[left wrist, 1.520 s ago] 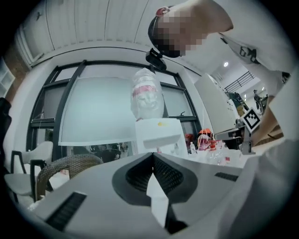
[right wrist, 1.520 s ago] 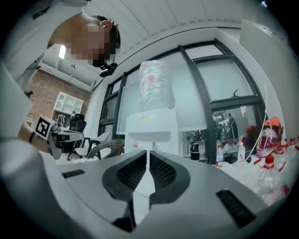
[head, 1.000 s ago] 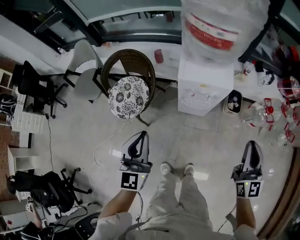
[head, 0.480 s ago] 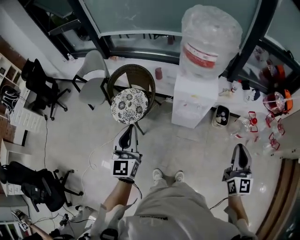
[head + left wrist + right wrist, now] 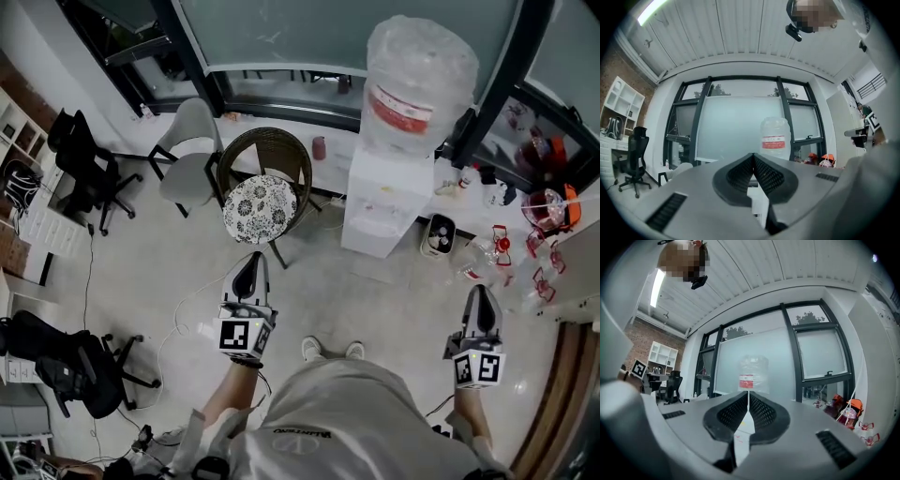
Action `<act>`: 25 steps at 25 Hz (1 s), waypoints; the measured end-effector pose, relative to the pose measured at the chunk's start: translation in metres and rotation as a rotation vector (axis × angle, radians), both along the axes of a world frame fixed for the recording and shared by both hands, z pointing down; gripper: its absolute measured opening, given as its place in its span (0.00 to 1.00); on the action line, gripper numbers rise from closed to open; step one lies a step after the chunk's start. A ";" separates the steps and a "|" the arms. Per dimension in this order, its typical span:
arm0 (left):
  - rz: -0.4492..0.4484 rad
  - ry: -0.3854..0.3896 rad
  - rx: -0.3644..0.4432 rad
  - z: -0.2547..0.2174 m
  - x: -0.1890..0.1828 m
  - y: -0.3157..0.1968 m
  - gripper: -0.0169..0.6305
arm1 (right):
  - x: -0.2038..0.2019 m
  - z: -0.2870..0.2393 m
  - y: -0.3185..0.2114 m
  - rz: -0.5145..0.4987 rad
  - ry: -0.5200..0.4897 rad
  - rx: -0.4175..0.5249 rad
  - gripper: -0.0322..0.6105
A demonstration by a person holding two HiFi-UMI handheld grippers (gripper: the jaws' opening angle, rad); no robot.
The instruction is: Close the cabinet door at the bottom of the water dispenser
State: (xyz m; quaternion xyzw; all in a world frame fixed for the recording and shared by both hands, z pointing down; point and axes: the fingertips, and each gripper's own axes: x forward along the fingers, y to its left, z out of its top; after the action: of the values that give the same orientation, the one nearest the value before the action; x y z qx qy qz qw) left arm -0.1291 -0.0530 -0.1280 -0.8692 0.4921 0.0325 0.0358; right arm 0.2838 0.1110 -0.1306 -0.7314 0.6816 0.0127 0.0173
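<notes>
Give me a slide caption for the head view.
Person facing the water dispenser, left hand-held gripper and right hand-held gripper both shut.

**No legible writing in view**

The water bottle (image 5: 417, 66) wears a red-and-white label (image 5: 403, 106) with lines of print, too small and soft to read in any view. The left gripper (image 5: 249, 266) and the right gripper (image 5: 481, 292) each carry a square black-and-white coded marker on the cube: a pattern, with no letters or digits. A short line of dark print crosses the person's shirt (image 5: 319, 412); it cannot be read.
</notes>
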 end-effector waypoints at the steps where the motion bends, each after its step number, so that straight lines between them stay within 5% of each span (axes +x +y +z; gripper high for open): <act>1: 0.003 0.001 0.003 0.000 0.001 0.002 0.04 | -0.002 0.000 0.000 -0.004 0.001 0.000 0.09; 25: 0.034 0.050 0.013 -0.014 -0.002 -0.002 0.04 | -0.006 -0.002 0.006 0.038 -0.003 0.014 0.07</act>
State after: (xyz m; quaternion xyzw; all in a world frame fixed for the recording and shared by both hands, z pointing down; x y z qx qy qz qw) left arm -0.1313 -0.0551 -0.1419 -0.8761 0.4777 0.0583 0.0286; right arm 0.2781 0.1170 -0.1329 -0.7440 0.6676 0.0166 0.0231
